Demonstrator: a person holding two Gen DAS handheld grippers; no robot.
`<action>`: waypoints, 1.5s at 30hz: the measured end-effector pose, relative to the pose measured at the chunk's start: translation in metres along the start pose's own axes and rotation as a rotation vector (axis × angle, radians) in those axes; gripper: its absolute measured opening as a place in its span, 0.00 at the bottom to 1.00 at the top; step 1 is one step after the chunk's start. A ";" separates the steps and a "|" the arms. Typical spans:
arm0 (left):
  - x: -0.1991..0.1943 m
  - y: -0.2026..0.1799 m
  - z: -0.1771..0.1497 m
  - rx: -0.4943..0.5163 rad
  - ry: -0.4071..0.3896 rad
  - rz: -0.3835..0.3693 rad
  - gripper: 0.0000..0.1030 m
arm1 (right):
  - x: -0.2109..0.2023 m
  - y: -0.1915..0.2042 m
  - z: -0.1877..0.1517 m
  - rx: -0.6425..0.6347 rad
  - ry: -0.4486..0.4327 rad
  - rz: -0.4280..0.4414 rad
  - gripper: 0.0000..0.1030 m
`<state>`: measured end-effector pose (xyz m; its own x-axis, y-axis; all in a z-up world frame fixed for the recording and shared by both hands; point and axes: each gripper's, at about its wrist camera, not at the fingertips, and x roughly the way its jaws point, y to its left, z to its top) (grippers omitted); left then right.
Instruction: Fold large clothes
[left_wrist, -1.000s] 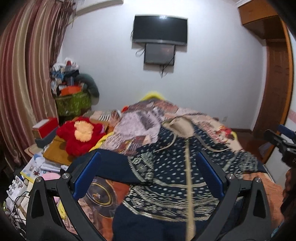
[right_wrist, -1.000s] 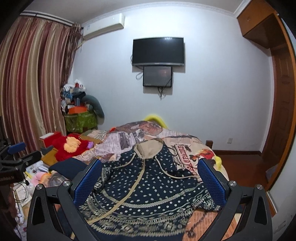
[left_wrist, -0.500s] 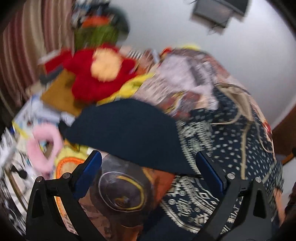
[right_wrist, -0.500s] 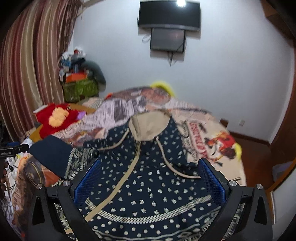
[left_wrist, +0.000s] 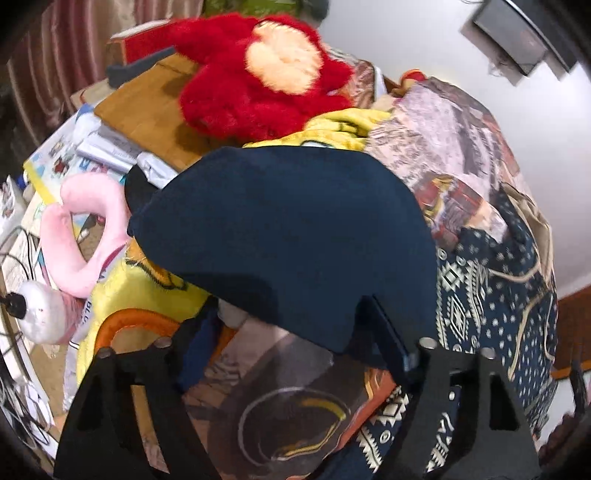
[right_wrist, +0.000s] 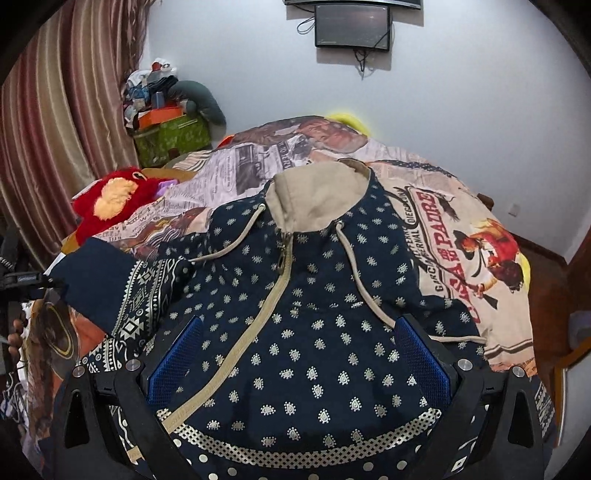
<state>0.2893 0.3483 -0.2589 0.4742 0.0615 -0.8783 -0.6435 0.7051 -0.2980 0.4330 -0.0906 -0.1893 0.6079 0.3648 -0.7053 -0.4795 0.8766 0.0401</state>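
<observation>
Closing my left gripper (left_wrist: 291, 343) around the navy patterned hoodie's plain sleeve cuff (left_wrist: 288, 236); right gripper (right_wrist: 299, 354) apart above its near hem.

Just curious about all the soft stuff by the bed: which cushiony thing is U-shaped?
The pink neck pillow, lying left of the navy sleeve. It curves like a horseshoe; the red plush toy behind it is a shaggy lump.

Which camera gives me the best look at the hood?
Right wrist. The beige hood lies flat near the middle of the frame, with both drawstrings and the zipper visible. The left wrist view shows only a sliver of it at the right edge.
</observation>
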 end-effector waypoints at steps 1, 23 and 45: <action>0.000 0.002 0.002 -0.024 0.000 -0.009 0.70 | -0.002 -0.001 -0.001 0.003 0.002 0.004 1.00; -0.084 -0.054 0.007 0.237 -0.227 0.107 0.02 | -0.049 -0.014 -0.010 0.003 -0.016 -0.016 1.00; -0.078 -0.308 -0.090 0.726 -0.152 -0.204 0.02 | -0.084 -0.006 -0.016 -0.056 -0.069 -0.042 1.00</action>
<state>0.3965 0.0631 -0.1321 0.6524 -0.0596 -0.7555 -0.0041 0.9966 -0.0822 0.3749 -0.1318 -0.1420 0.6691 0.3505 -0.6554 -0.4862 0.8734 -0.0293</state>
